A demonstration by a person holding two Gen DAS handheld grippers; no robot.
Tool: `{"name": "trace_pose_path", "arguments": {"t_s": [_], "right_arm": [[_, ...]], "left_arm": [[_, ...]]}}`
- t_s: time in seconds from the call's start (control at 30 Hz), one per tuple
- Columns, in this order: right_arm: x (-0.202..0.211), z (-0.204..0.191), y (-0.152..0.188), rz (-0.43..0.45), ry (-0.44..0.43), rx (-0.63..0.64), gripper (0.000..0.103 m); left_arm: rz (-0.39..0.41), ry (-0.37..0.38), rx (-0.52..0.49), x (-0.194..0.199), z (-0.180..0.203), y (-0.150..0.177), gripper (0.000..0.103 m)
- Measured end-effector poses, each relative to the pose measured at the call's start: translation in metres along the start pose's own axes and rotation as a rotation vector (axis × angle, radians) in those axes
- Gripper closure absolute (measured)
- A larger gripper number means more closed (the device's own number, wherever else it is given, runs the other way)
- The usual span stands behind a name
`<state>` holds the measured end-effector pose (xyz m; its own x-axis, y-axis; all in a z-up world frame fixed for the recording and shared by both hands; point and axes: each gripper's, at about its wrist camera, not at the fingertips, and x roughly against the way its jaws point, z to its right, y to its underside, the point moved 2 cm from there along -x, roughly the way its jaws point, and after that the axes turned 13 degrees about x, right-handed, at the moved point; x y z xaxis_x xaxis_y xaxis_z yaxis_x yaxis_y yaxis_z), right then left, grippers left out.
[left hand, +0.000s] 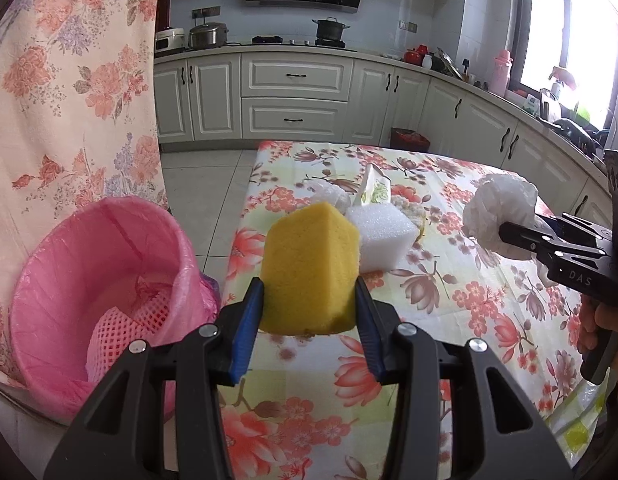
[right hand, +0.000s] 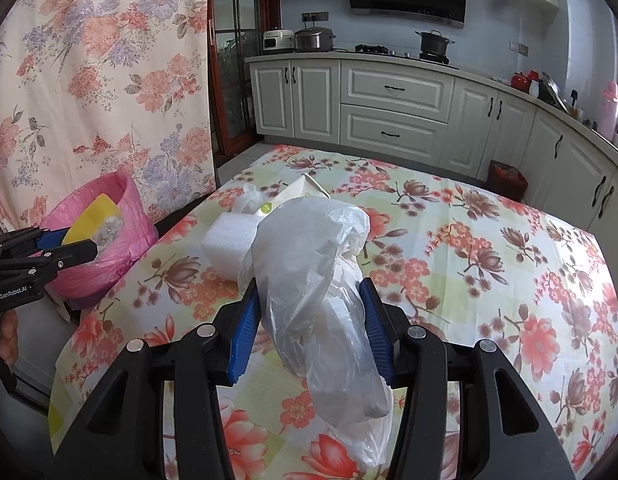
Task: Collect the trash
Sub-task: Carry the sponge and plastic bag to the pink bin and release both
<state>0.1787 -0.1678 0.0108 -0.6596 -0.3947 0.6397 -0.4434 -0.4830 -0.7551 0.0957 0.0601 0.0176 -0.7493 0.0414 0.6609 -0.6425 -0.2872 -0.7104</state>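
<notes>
gripping sponge (left hand: 309,268) | bag (right hand: 321,300) | foam block (left hand: 383,236) nr bin (left hand: 105,280)

white foam block (left hand: 383,236) partly behind sponge (left hand: 309,268), carton (left hand: 375,188) print perhaps illegible

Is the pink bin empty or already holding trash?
Holding trash: pink foam netting lies inside the pink bin on its liner.

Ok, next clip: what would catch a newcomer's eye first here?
Probably the yellow sponge, clamped in the left tool and raised above the near edge of the floral table. Next, the crumpled white plastic bag gripped in the right tool over the same cloth. The pink-lined bin stands just off the table's left side, with pink foam netting already inside.
</notes>
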Motion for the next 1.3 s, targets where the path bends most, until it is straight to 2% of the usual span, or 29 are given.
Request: {"name": "trace_pose_path", "arguments": {"t_s": [0.37, 0.7, 1.3], "right_arm": [[0.012, -0.034, -0.041, 0.069, -0.042, 0.045, 0.055], [0.006, -0.071, -0.074, 0.096, -0.093, 0.093, 0.055], [-0.024, -0.152, -0.137, 0.103, -0.214, 0.2, 0.055]], "left_arm": [[0.09, -0.063, 0.048, 0.042, -0.047, -0.021, 0.06], [0.145, -0.125, 0.081, 0.068, -0.089, -0.033, 0.06], [0.18, -0.18, 0.141, 0.084, -0.151, -0.046, 0.06]]}}
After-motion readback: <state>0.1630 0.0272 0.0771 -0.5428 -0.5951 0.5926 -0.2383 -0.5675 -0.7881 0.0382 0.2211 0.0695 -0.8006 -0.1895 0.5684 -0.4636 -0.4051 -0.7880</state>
